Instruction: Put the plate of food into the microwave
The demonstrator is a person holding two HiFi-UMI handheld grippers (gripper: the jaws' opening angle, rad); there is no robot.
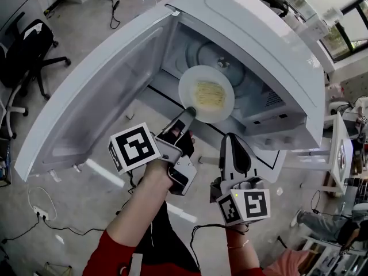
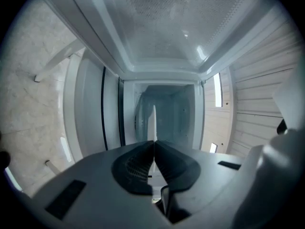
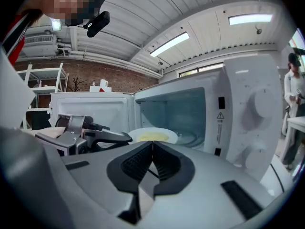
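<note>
A grey speckled floor [image 1: 69, 16] spreads below, with an office chair [image 1: 26, 50] at ten o'clock and cables trailing near the wall. The white microwave [image 1: 259, 45] fills the middle of the head view, its door [image 1: 98, 102] swung wide toward eight o'clock.

The plate [image 1: 206, 94] with its yellow food [image 1: 210, 92] hangs in the mouth of the cavity, in front of the glass turntable [image 1: 214, 55]. It is held only at its six o'clock rim. The left gripper [image 1: 188, 115] has its fingers pinched on that rim, and its own view shows the plate edge-on between them. The right gripper [image 1: 230, 138] sits just beside it at four o'clock, fingers pressed together on nothing.

The step in hand looks like carrying the plate inward. A one-sided rim pinch lets the far edge droop, so the plate should stay level, go in straight toward twelve o'clock clear of the cavity walls, and settle centred on the turntable before the fingers spread.
</note>
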